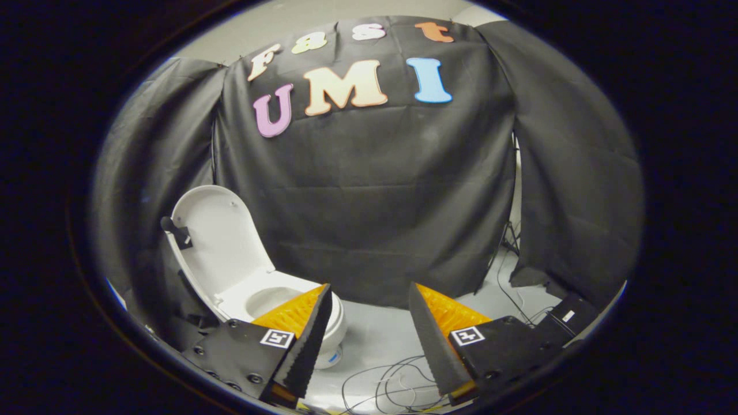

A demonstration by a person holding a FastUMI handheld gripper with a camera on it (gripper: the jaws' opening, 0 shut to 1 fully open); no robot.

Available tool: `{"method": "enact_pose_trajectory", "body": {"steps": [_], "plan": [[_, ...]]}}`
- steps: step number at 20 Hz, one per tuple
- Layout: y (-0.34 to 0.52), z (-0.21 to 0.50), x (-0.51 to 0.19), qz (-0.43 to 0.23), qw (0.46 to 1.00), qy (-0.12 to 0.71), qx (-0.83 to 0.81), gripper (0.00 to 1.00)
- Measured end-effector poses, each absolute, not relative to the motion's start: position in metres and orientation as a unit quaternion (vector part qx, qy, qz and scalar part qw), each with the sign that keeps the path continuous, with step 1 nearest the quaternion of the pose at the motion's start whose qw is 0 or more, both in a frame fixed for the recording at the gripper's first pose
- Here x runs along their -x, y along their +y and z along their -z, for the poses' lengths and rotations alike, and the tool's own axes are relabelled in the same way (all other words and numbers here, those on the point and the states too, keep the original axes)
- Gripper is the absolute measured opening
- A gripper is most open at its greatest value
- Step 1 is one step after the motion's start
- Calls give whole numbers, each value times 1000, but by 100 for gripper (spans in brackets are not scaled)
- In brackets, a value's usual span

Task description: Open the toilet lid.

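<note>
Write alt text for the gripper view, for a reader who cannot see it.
A white toilet stands against the booth's black cloth wall with its lid raised upright, a small dark handle at its edge. The gripper is open, jaws apart and holding nothing, over grey floor with loose cables.

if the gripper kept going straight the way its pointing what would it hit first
Probably the black cloth wall. The open gripper holds nothing, with bare floor ahead; the toilet, lid raised, sits off to its left.
</note>
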State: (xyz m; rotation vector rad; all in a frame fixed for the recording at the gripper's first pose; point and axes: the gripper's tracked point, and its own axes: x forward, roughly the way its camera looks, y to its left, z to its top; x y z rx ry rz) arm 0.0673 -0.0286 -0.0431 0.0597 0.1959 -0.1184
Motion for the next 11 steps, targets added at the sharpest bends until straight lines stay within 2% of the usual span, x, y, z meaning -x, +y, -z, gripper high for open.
{"method": "enact_pose_trajectory", "body": {"steps": [3,7,11], "plan": [[-19,27,-63,38,996,66,-36,83],[-8,39,-50,13,996,83,-30,84],[-7,24,-30,8,998,62,-24,84]]}}
